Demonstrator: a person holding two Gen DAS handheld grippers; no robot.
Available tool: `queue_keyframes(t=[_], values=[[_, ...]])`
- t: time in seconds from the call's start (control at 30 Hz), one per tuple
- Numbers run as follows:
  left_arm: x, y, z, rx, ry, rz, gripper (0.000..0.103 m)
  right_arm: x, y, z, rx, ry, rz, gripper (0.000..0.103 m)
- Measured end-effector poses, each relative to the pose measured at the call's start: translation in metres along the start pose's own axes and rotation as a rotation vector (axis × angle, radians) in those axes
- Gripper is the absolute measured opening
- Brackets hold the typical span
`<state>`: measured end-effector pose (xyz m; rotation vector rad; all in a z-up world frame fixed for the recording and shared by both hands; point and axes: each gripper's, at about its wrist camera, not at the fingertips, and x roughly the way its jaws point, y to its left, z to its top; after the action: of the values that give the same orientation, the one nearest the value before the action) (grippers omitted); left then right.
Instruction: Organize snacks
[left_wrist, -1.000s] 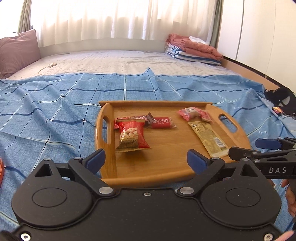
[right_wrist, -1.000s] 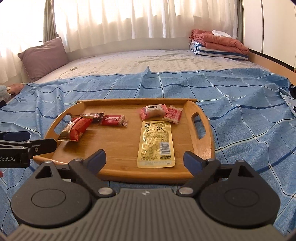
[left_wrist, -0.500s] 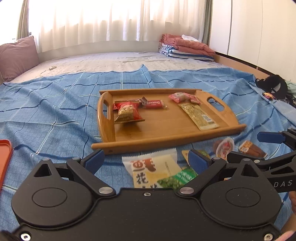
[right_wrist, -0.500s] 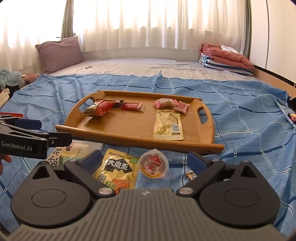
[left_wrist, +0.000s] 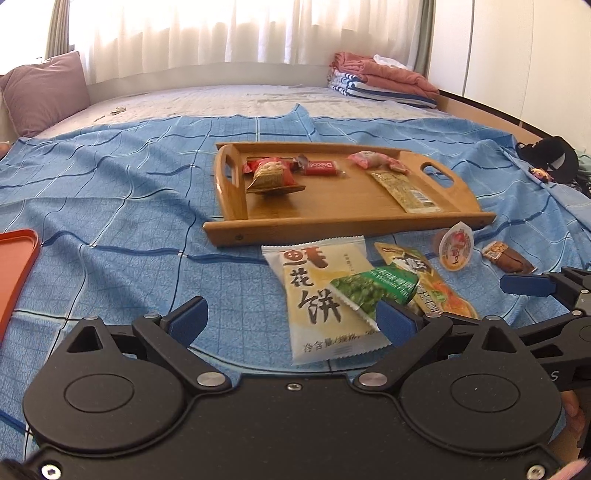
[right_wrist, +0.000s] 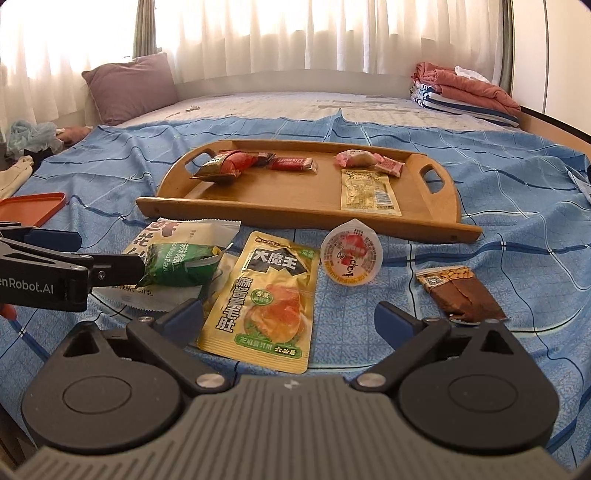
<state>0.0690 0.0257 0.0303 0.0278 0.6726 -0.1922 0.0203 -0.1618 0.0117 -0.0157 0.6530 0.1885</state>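
A wooden tray (left_wrist: 332, 206) (right_wrist: 280, 199) on the blue bedspread holds several snack packets. In front of it lie a white cracker bag (left_wrist: 317, 295), a green pea packet (left_wrist: 369, 290) (right_wrist: 177, 264) on top of it, a yellow packet (right_wrist: 266, 295), a jelly cup (right_wrist: 351, 256) (left_wrist: 456, 245) and a brown nut bar (right_wrist: 458, 291) (left_wrist: 508, 256). My left gripper (left_wrist: 291, 321) is open and empty, low over the white bag. My right gripper (right_wrist: 288, 317) is open and empty over the yellow packet.
An orange tray (left_wrist: 16, 266) (right_wrist: 31, 206) lies at the left. A purple pillow (right_wrist: 129, 86) and folded blankets (right_wrist: 465, 94) sit at the back of the bed. A black bag (left_wrist: 550, 158) lies at the right edge.
Both grippers have pulled back from the wooden tray toward the near edge of the bed. The loose snacks in front of the tray have come into view.
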Motion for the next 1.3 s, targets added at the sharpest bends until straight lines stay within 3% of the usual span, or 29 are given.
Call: queue_keyframes(t=[0.17,0.4,0.53,0.83,1.13,1.3], values=[[0.004,0.008,0.001,-0.012,0.003,0.042,0.098,0.013,0.0,0.002,0.05,0.019,0.016,0.101],[0.01,0.012,0.004,-0.023,0.0,0.045,0.098,0.025,-0.004,0.003,0.137,-0.003,-0.006,0.094],[0.014,0.008,0.005,-0.017,-0.001,0.041,0.098,0.019,-0.001,0.0,0.119,-0.029,-0.033,0.08],[0.023,-0.011,0.01,0.015,-0.004,0.004,0.098,0.002,-0.013,-0.008,0.053,-0.046,-0.127,0.072],[0.036,-0.036,0.01,0.048,0.021,-0.045,0.098,-0.004,-0.031,-0.014,0.018,-0.04,-0.199,0.073],[0.042,-0.042,0.006,0.05,0.028,-0.038,0.098,-0.001,-0.038,-0.008,-0.006,-0.037,-0.171,0.073]])
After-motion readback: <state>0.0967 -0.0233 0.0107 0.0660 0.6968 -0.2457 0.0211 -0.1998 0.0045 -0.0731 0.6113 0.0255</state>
